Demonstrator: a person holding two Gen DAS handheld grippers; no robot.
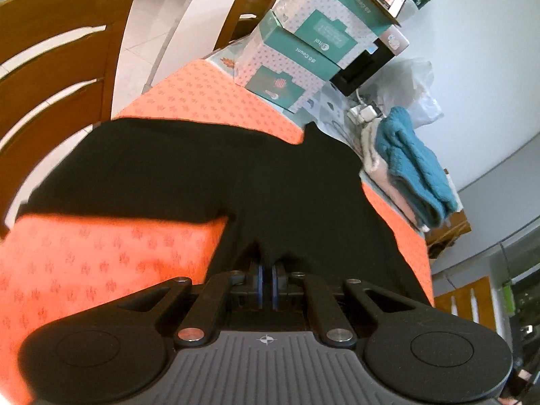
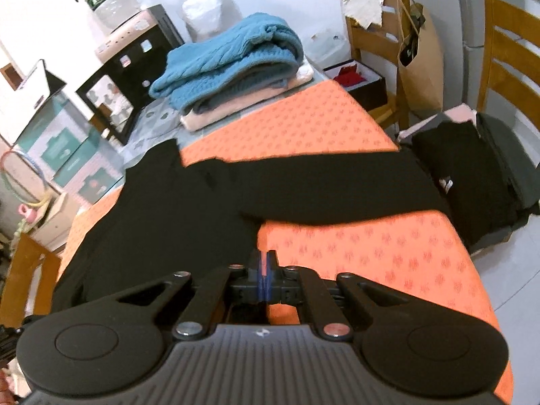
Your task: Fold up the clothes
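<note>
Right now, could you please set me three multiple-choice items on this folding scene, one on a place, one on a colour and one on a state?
1. Where does the folded blue sweater lie?
A. on top of a stack of folded clothes at the far end of the table
B. on a chair seat
C. under the black garment

2. What colour is the cloth under the black garment?
A. green
B. orange
C. white

3. How does the left gripper stand?
A. wide open
B. shut on the black garment
C. out of view

Key: 1 A, pale folded pieces show beneath it; 2 B, orange with a small repeated pattern; 3 B, black fabric sits pinched between the closed pads.
</note>
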